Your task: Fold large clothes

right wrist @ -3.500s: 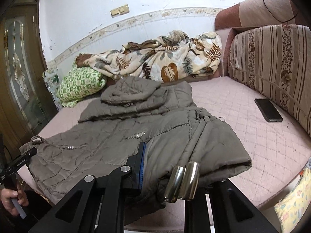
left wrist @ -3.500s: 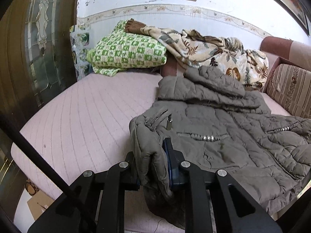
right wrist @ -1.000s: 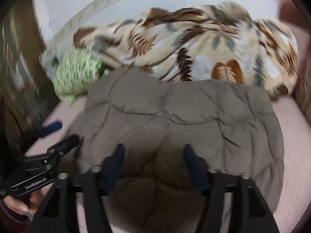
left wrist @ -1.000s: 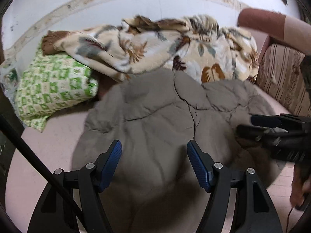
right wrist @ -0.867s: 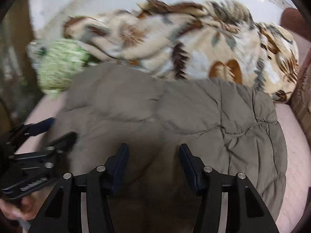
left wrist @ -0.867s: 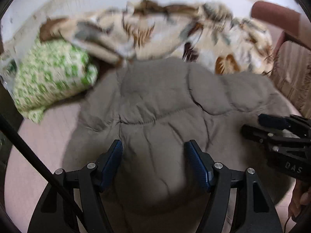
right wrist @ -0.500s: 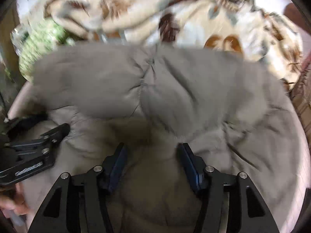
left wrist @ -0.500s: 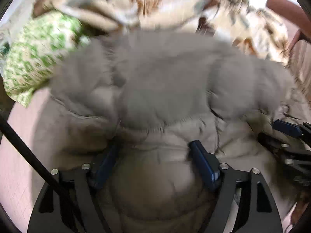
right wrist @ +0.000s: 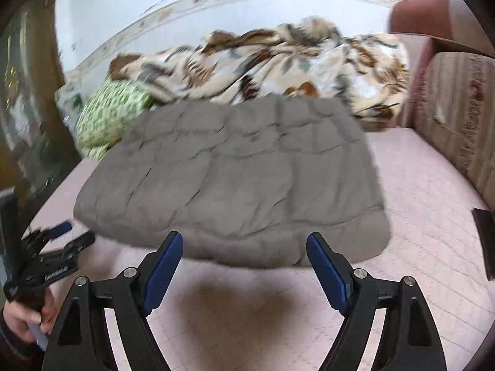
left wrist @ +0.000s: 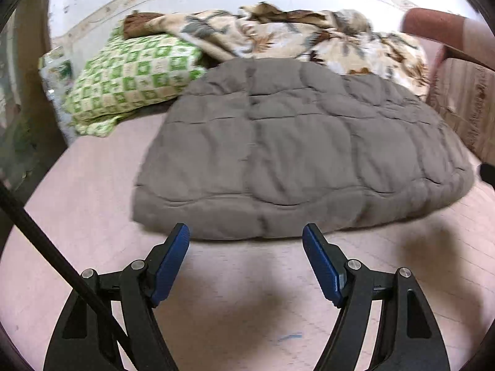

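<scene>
1. Lying folded on the pink quilted couch seat point(left wrist: 77, 204), the grey-brown quilted puffer jacket point(left wrist: 297, 154) sits just in front of the leaf-print blanket point(left wrist: 309, 37) and beside the green checked pillow point(left wrist: 133, 74).
2. Left gripper point(left wrist: 246, 241) released, jaws wide, nothing between them.
3. Right gripper point(right wrist: 244, 247) has just been opening; empty, clear of the jacket's near edge.
4. Jacket looks soft, puffy, light, likely springy; best to pinch the thick stitched hem at its corners.

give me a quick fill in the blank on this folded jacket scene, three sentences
1. The folded grey jacket lies on the ____ mattress.
2. Neither the left gripper nor the right gripper holds anything; both are ____.
3. The pillow beside the jacket has a ____ and cream check.

Missing words: pink; open; green
</scene>
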Demonstrator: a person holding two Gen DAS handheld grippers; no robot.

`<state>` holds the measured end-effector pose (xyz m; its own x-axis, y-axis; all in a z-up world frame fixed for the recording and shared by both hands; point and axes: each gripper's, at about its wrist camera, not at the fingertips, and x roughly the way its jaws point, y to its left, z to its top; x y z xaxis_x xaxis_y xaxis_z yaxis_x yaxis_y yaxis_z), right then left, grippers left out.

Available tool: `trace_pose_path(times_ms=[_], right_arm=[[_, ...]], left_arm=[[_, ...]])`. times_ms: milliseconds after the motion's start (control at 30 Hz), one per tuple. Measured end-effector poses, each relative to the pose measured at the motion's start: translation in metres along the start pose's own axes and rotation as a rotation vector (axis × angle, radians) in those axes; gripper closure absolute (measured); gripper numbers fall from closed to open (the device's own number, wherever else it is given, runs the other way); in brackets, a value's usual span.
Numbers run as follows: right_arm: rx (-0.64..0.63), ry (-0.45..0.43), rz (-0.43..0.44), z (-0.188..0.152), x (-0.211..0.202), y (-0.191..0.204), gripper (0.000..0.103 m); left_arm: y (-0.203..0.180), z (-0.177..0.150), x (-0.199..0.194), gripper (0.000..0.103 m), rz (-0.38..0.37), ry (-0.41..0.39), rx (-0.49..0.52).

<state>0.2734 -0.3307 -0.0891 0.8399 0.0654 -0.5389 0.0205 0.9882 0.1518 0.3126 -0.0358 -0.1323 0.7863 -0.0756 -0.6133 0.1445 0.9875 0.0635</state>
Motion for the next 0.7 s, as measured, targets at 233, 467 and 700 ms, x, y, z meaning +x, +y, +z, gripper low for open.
trace_pose_path(times_ms=[233,467,700], right_arm=[[0.114,-0.075,-0.127,0.012,0.004,-0.050,0.017],[0.155,-0.003,-0.162,0.022,0.051,-0.076,0.020],[0.215,0.122,-0.157,0.020,0.092,-0.096,0.019]], left_arm=[[0.039,0.039,0.034,0.028,0.096,-0.016,-0.164],[0.047,0.054,0.074,0.027,0.136,0.008,-0.138],[0.052,0.057,0.095,0.022,0.108,0.090,-0.138]])
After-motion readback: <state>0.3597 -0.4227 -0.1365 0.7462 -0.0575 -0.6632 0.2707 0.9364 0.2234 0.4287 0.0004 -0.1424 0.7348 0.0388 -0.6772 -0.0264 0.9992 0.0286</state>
